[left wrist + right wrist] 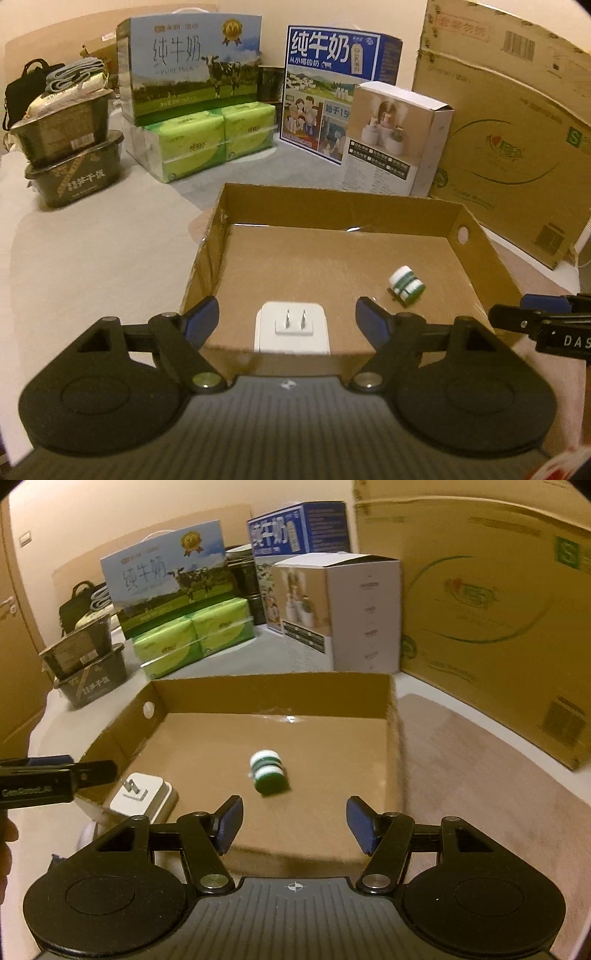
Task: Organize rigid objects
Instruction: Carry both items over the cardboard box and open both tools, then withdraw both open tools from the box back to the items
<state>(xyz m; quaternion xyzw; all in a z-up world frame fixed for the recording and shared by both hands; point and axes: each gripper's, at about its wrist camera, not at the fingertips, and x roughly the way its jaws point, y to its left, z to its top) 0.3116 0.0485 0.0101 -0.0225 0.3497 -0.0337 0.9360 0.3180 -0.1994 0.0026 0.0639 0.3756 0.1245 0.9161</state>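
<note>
A shallow open cardboard tray [332,205] [273,688] lies in front of both grippers. A white plug adapter [291,326] with two prongs up lies at its near edge, also in the right wrist view [142,799]. A small green-and-white striped cylinder [406,284] [267,771] lies on its side on the tray floor. My left gripper [288,323] is open, its jaws apart either side of the adapter without touching it. My right gripper [293,821] is open and empty at the tray's near edge, short of the cylinder.
Behind the tray stand milk cartons [192,62] [332,88], green tissue packs [207,136], a white product box [395,140] and a large cardboard box [517,122]. Stacked dark containers [70,147] sit far left. The other gripper shows at each view's edge [543,321] [55,779].
</note>
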